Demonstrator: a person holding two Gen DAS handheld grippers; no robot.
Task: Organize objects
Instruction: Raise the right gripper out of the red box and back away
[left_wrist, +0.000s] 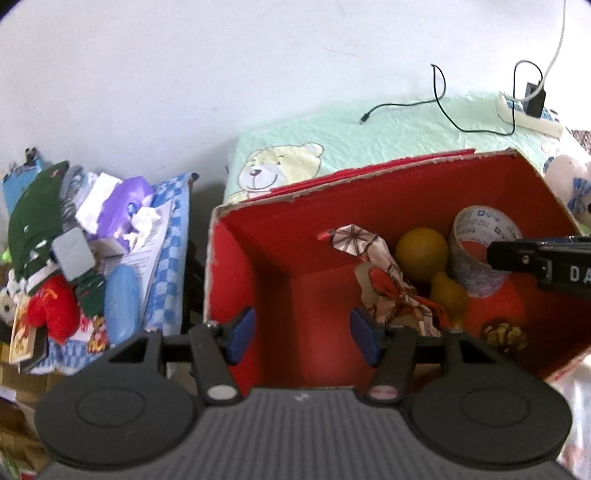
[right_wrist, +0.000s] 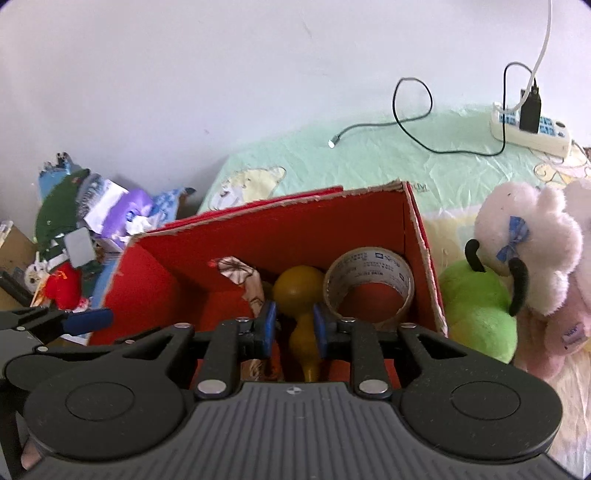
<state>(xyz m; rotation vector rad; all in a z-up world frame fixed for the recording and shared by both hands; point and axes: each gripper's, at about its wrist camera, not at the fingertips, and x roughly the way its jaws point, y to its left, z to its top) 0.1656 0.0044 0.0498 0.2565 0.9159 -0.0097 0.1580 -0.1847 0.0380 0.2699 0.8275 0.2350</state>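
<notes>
Gourd (right_wrist: 301, 295) between right claw (right_wrist: 294, 330) pads — inside red box (right_wrist: 369, 221)

Bright even daylight, soft shadows, mild overall blur, strong fisheye bending, dark vignetted corners

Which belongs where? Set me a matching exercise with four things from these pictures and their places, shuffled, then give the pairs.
1. tape roll
2. yellow gourd toy
3. green plush
4. power strip

A. outside the red box, by its right wall
B. far end of the green sheet, black charger plugged in
C. in the box, against its right wall
D. in the box, between tape and patterned cloth

Pairs: 1-C, 2-D, 3-A, 4-B
</notes>
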